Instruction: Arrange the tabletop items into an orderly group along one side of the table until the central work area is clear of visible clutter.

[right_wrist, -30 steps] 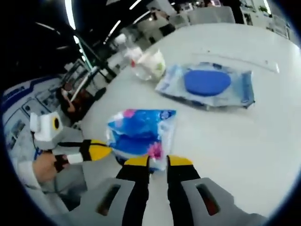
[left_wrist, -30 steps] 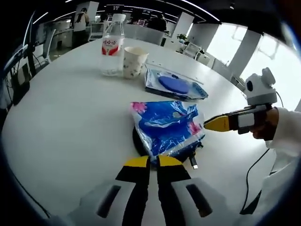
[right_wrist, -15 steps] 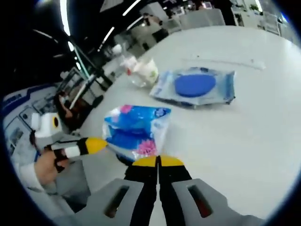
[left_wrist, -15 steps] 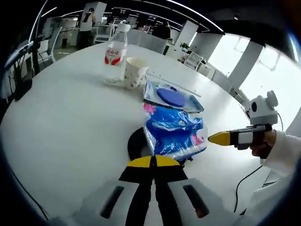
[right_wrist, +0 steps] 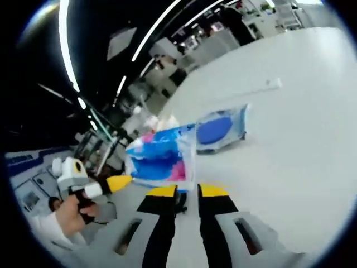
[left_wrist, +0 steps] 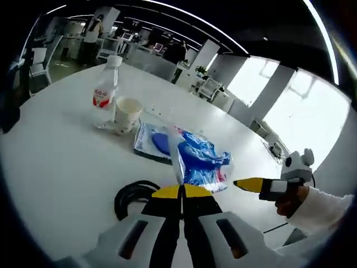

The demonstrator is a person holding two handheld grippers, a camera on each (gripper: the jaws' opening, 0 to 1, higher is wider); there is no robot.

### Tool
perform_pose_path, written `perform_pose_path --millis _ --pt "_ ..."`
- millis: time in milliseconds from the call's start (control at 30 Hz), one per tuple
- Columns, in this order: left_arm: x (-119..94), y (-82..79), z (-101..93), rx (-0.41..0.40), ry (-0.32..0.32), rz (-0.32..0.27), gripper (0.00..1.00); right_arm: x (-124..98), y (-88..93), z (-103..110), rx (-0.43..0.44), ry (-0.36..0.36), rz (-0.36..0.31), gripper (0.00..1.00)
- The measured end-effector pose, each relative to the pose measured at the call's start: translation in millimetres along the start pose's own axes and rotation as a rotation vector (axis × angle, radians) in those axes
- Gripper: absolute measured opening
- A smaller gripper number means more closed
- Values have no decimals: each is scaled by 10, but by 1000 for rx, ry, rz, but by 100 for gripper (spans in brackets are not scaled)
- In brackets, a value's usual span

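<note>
the left gripper [left_wrist: 182, 192] has its jaws closed on the near edge of the blue bag [left_wrist: 198, 162], which hangs lifted off the table [left_wrist: 61, 162]. the right gripper [right_wrist: 187, 191] shows a narrow gap between its jaws, just under the bag, and i cannot tell if it grips. held by one thin edge, the bag could slip or tear, or swing into the cup [left_wrist: 126, 113] and bottle [left_wrist: 104, 100]. a black cable [left_wrist: 129, 195] lies near. white round table, dim open office with bright windows.
</note>
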State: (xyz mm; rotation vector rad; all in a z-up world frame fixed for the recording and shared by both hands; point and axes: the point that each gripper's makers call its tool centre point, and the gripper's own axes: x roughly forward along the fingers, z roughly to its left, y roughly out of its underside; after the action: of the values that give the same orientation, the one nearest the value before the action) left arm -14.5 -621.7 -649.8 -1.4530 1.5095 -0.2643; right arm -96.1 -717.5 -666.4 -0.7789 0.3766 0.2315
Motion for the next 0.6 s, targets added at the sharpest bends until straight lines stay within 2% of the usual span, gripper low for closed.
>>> perform_pose_path --millis 33,100,167,300,400,500,600 --pt "0 -11 -28 5 7 -1 0 -32 -7 41 3 -12 -3 31" --pt "-4 -12 -85 10 25 0 0 -62 -25 97 -20 -32 -13 26" --pt "-8 -1 -141 12 42 3 0 -71 7 62 -42 -12 5 21" --pt "-17 22 -176 19 57 12 0 -150 -8 -51 -32 30 -14 0" --pt "-24 28 -228 0 79 15 0 -195 47 -85 63 19 9 0" --pt "6 61 -315 33 97 37 0 -258 43 -124 71 36 4 0" --pt "59 73 -369 46 113 54 0 -352 -33 -176 109 55 -27 0"
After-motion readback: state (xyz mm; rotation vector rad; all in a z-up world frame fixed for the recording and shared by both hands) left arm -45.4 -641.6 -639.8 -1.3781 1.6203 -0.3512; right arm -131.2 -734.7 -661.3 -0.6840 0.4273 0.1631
